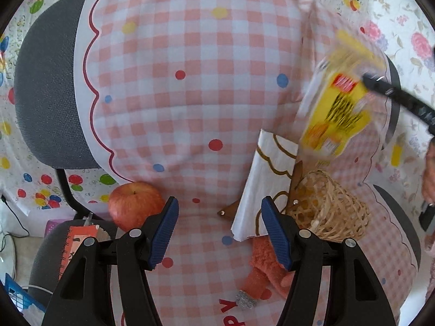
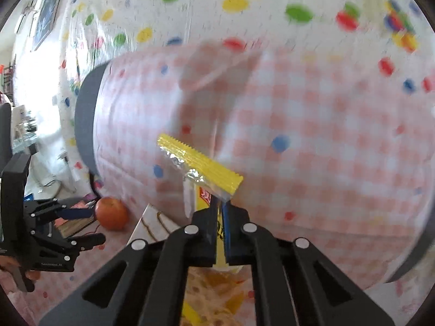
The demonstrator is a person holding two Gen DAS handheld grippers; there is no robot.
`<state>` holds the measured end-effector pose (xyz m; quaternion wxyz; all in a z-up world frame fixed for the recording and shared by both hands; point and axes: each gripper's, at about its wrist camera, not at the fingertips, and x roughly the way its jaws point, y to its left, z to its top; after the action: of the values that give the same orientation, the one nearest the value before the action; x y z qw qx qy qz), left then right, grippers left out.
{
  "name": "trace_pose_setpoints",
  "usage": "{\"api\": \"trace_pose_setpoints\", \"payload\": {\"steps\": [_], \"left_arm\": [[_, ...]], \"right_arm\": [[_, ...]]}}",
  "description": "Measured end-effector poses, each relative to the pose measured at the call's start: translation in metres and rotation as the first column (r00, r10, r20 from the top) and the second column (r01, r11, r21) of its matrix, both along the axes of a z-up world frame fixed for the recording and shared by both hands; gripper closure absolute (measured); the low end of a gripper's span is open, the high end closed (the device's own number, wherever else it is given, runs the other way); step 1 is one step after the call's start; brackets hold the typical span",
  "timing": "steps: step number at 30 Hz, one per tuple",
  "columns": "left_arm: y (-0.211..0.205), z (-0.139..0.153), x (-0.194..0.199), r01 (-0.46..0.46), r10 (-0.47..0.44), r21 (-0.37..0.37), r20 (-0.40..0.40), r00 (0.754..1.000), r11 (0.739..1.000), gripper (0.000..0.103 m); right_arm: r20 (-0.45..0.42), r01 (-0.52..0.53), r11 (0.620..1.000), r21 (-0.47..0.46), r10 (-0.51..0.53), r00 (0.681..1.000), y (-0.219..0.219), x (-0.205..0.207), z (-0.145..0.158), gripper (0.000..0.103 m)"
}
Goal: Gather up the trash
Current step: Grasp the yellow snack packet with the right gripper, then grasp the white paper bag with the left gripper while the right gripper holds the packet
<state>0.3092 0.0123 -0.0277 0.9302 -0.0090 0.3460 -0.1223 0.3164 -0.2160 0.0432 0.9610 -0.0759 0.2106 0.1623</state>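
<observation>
Above the right edge of the worktop (image 1: 190, 87), the right hand-held gripper (image 2: 220, 212) is pinching a yellow snack wrapper (image 1: 335, 108), lifted over the wicker basket (image 1: 329, 212). The left hand-held gripper (image 1: 218, 231) is hanging open and empty near the apple (image 1: 134, 203).

Yellow wrapper (image 1: 338, 103): motion-blurred in the left wrist view; its print is unreadable.
Wrapper in the right wrist view (image 2: 201, 163): its lower part is hidden between the right tool's (image 2: 221, 217) fingers.
Tabletop (image 2: 312, 141): smeared by blur in the right wrist view.
Wicker basket (image 1: 329, 206): partly hidden behind the white napkin (image 1: 261, 184).
Notebook (image 1: 78, 241): covered by the left tool (image 1: 217, 231).
</observation>
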Motion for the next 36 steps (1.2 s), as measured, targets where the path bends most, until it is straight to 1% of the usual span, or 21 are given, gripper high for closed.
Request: {"api": "trace_pose_setpoints", "payload": {"steps": [3, 5, 7, 10, 11, 14, 15, 17, 19, 21, 22, 23, 24, 27, 30, 31, 32, 34, 36], "left_arm": [[-0.006, -0.002, 0.001, 0.026, -0.026, -0.009, -0.005, 1.0, 1.0, 0.039], [-0.011, -0.007, 0.004, 0.047, -0.047, -0.01, -0.011, 0.999, 0.999, 0.039], [-0.016, -0.014, 0.009, 0.066, -0.067, -0.022, -0.023, 0.997, 0.998, 0.039], [-0.022, -0.025, 0.022, 0.091, -0.093, -0.05, -0.05, 0.994, 0.995, 0.042], [-0.023, -0.027, 0.026, 0.097, -0.1, -0.058, -0.052, 0.994, 0.994, 0.047], [-0.027, -0.031, 0.04, 0.122, -0.128, -0.094, -0.059, 0.99, 0.988, 0.052], [-0.029, -0.032, 0.044, 0.133, -0.14, -0.103, -0.06, 0.988, 0.986, 0.053], [-0.034, -0.033, 0.052, 0.158, -0.165, -0.11, -0.06, 0.984, 0.981, 0.059], [-0.039, -0.034, 0.057, 0.177, -0.185, -0.112, -0.07, 0.98, 0.978, 0.065], [-0.043, -0.034, 0.061, 0.187, -0.196, -0.108, -0.078, 0.978, 0.976, 0.077], [-0.044, -0.033, 0.06, 0.189, -0.197, -0.104, -0.076, 0.978, 0.977, 0.09], [-0.045, -0.031, 0.059, 0.189, -0.197, -0.108, -0.072, 0.978, 0.976, 0.097], [-0.045, -0.028, 0.056, 0.184, -0.192, -0.111, -0.063, 0.979, 0.977, 0.098], [-0.041, -0.004, 0.035, 0.173, -0.172, -0.114, 0.019, 0.985, 0.978, 0.101], [-0.033, 0.041, 0.0, 0.151, -0.136, -0.112, 0.129, 0.982, 0.982, 0.101], [-0.031, 0.054, -0.009, 0.14, -0.122, -0.11, 0.151, 0.981, 0.984, 0.101], [-0.029, 0.067, -0.023, 0.127, -0.107, -0.107, 0.17, 0.98, 0.986, 0.101], [-0.03, 0.082, -0.045, 0.116, -0.096, -0.099, 0.186, 0.978, 0.988, 0.101], [-0.036, 0.087, -0.068, 0.115, -0.099, -0.072, 0.195, 0.976, 0.991, 0.101]], "right_arm": [[0.101, 0.112, 0.994, 0.006, -0.112, 0.989, -0.015, -0.027, 0.023, 0.101], [0.143, 0.188, 0.982, 0.001, -0.186, 0.972, -0.027, -0.047, 0.031, 0.101], [0.166, 0.239, 0.971, -0.026, -0.232, 0.958, -0.034, -0.062, 0.032, 0.101], [0.151, 0.273, 0.961, -0.044, -0.264, 0.953, -0.051, -0.078, 0.026, 0.101], [0.139, 0.278, 0.96, -0.036, -0.27, 0.953, -0.056, -0.084, 0.023, 0.101], [0.09, 0.267, 0.964, 0.012, -0.266, 0.96, -0.073, -0.1, 0.014, 0.101], [0.073, 0.257, 0.966, 0.029, -0.259, 0.963, -0.072, -0.101, 0.011, 0.101], [0.031, 0.235, 0.969, 0.078, -0.237, 0.971, -0.076, -0.108, 0.003, 0.101], [0.011, 0.23, 0.968, 0.097, -0.232, 0.973, -0.077, -0.113, -0.001, 0.101], [0.006, 0.23, 0.968, 0.098, -0.232, 0.973, -0.076, -0.117, -0.004, 0.101], [0.009, 0.233, 0.968, 0.094, -0.235, 0.972, -0.076, -0.119, -0.005, 0.102], [0.013, 0.236, 0.968, 0.087, -0.238, 0.971, -0.075, -0.122, -0.005, 0.101], [0.02, 0.24, 0.967, 0.079, -0.243, 0.97, -0.074, -0.124, -0.004, 0.101], [0.045, 0.26, 0.963, 0.072, -0.263, 0.964, -0.076, -0.133, 0.003, 0.101], [0.067, 0.285, 0.955, 0.081, -0.29, 0.955, -0.08, -0.148, 0.012, 0.101], [0.068, 0.292, 0.952, 0.087, -0.298, 0.952, -0.081, -0.154, 0.015, 0.101], [0.067, 0.3, 0.949, 0.094, -0.307, 0.949, -0.083, -0.161, 0.017, 0.101], [0.054, 0.311, 0.945, 0.102, -0.317, 0.947, -0.084, -0.174, 0.017, 0.101], [0.032, 0.318, 0.942, 0.11, -0.323, 0.946, -0.085, -0.186, 0.013, 0.101]]}}
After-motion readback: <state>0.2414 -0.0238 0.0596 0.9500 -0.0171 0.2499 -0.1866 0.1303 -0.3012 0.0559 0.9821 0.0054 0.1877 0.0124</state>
